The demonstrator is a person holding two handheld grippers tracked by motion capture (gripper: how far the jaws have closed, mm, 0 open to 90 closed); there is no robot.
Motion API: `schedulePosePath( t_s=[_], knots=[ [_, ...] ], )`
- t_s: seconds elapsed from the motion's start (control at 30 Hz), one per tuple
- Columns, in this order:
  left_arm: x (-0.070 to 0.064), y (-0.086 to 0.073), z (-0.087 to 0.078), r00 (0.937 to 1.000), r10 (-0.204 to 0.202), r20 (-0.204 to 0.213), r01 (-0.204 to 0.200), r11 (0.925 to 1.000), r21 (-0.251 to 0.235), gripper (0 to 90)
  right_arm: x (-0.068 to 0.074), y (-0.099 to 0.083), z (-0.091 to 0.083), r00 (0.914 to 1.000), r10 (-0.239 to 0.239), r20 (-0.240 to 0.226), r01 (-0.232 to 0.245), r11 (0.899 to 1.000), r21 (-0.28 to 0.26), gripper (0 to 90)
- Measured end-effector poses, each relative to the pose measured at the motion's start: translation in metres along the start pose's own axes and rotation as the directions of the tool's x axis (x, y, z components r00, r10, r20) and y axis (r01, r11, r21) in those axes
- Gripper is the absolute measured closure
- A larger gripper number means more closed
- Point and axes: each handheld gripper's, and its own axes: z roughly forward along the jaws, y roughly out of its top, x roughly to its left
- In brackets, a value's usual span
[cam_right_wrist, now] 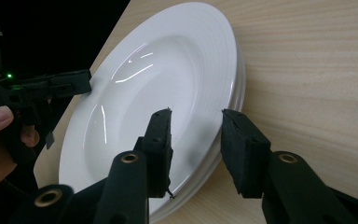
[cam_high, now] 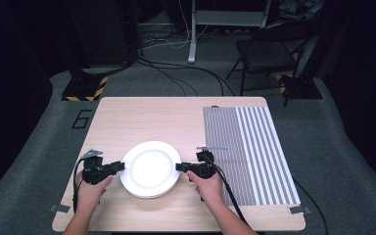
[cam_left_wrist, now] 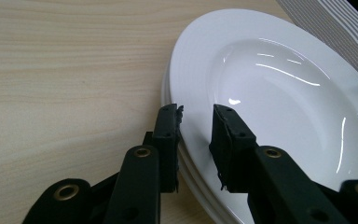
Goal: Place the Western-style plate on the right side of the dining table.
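A stack of white plates point(cam_high: 150, 169) rests on the wooden table point(cam_high: 142, 117) near its front edge. My left gripper point(cam_high: 121, 166) is at the stack's left rim and my right gripper point(cam_high: 178, 167) at its right rim. In the left gripper view the gripper point(cam_left_wrist: 198, 114) is open, and the top plate's point(cam_left_wrist: 270, 93) rim runs through the gap between the jaws. In the right gripper view the gripper point(cam_right_wrist: 196, 119) is open the same way over the opposite rim of the plate point(cam_right_wrist: 135, 102). The left gripper point(cam_right_wrist: 81, 81) shows across the plate there.
A grey-and-white striped mat point(cam_high: 254, 152) covers the right part of the table, close beside my right hand. Bare wood lies behind the plates. A folding chair point(cam_high: 269, 49) and cables stand on the floor beyond the table.
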Motion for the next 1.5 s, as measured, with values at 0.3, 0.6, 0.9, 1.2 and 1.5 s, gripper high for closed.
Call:
schedulePosePath(
  t_s=[0.3,0.6,0.9,1.2,1.5],
  knots=[
    [0.000,-0.001,0.000,1.0000,-0.005,-0.004,0.004,1.0000,-0.008,72.2,-0.013,-0.005,0.002,0.9898,0.123,-0.073,-0.122,0.992,0.018,71.5],
    [0.000,0.000,0.000,0.9999,-0.015,0.001,0.015,0.9999,-0.005,72.9,-0.017,-0.005,0.001,0.9762,0.194,-0.096,-0.192,0.981,0.036,73.1],
    [0.001,0.000,0.000,0.9998,-0.017,0.003,0.017,0.9998,-0.013,74.3,-0.020,-0.005,0.002,0.9536,0.268,-0.138,-0.262,0.963,0.057,72.4],
    [0.001,-0.001,0.001,0.9996,-0.027,0.012,0.027,0.9995,-0.019,74.3,-0.019,-0.006,0.005,0.9442,0.295,-0.147,-0.288,0.955,0.067,79.6],
    [0.002,-0.001,0.002,0.9996,-0.026,0.011,0.026,0.9993,-0.027,74.0,-0.021,-0.006,0.005,0.9430,0.300,-0.144,-0.294,0.954,0.059,80.9]
  ],
)
